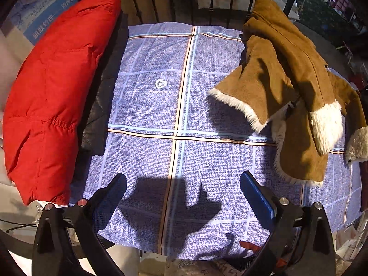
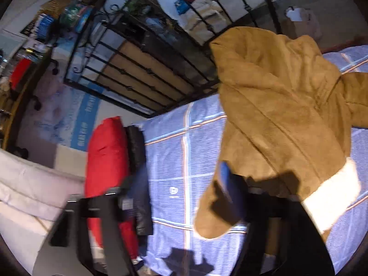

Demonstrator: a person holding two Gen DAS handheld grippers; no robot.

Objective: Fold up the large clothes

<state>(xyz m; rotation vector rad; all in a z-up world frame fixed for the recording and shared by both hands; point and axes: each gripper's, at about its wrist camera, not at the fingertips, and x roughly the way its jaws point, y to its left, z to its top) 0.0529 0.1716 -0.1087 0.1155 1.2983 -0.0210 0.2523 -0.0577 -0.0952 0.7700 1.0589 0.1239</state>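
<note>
Blue checked cloth [image 1: 161, 119] covered the work surface, with a black iron railing [image 1: 214, 0] behind it. Nearest the left wrist camera, the left gripper [image 1: 184, 197] hung over bare cloth with its jaws spread wide and nothing between them. From it, the brown coat [image 1: 287, 80] lay toward two o'clock, apart from the fingers, its fur-trimmed hem [image 1: 239, 108] being the closest edge. The coat's long axis ran from about four o'clock up to one o'clock, collar toward the railing. Folded red jacket [image 1: 50, 87] and black garment [image 1: 101, 105] sat at ten o'clock, well apart.

In the blurred right wrist view, the right gripper [image 2: 174, 191] also stood wide and empty, one finger [image 2: 227, 184] just in front of the coat's sleeve [image 2: 218, 211]. Judged from this, the right hand was nearer the coat.
</note>
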